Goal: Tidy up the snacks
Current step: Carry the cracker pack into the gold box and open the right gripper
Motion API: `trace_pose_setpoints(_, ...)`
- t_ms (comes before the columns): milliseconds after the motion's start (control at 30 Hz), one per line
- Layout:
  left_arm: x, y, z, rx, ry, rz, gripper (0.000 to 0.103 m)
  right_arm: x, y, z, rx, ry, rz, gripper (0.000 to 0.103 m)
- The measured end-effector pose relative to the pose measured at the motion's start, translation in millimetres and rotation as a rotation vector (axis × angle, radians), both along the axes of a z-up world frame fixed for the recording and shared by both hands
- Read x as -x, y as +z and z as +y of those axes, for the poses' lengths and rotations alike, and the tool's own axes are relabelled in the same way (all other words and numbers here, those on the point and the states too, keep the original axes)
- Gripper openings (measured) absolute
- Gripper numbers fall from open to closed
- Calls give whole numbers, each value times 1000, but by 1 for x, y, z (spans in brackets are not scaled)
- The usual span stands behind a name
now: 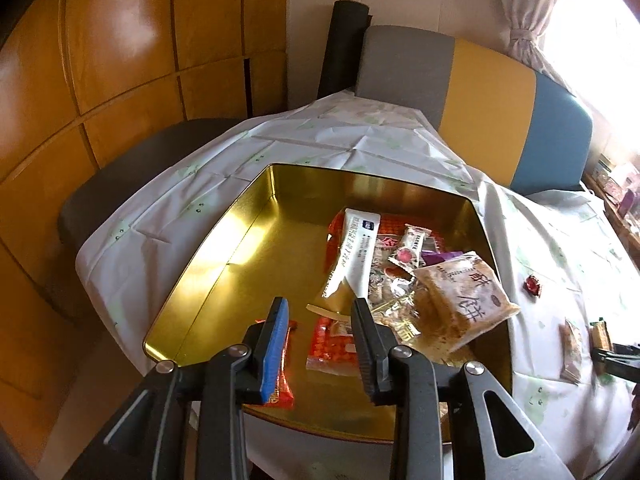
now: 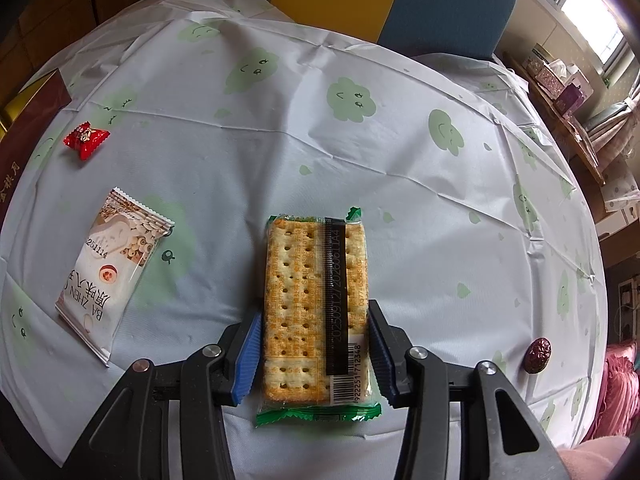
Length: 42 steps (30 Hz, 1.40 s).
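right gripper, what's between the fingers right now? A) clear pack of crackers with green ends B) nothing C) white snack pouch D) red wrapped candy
A: in the right wrist view the right gripper has its fingers against both long sides of the cracker pack, while the red candy and white pouch lie apart on the tablecloth.

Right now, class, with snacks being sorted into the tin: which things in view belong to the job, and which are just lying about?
Belong to the job:
gold tin
cracker packet
white snack packet
red candy
red date

Just lying about:
striped chair
tablecloth
tissue boxes
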<state>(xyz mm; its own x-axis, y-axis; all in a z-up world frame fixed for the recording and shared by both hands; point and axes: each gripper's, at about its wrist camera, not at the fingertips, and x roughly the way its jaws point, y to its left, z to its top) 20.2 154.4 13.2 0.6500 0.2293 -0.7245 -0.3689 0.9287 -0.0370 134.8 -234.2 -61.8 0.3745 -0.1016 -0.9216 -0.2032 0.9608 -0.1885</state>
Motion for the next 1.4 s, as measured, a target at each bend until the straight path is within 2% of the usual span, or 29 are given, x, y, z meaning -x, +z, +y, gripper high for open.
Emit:
trace_pose_setpoints(500,13,-1,-8,6,-27,-3,36,0,1,-1,-15,-7,7,48)
trace_pose_setpoints(733,17,-4,-1,14,-5,-5,37,-11,6,-19,-117,-66,64,48)
trace_pose_setpoints(867,18,-7,6,21,12,-4,38,-6,24,-13,-177,-48,33,48)
trace_pose_setpoints(967,18,-8,11,22,27,-5,38,0,44,3,-235,0,-5,48)
trace_pose_setpoints(1133,22,-4,29,21,92,-24,38,12,75,57,-348,151,-52,48)
trace_pose_setpoints(1400,33,3,69,19,222,-51,38,38,97,186,-507,434,-18,48)
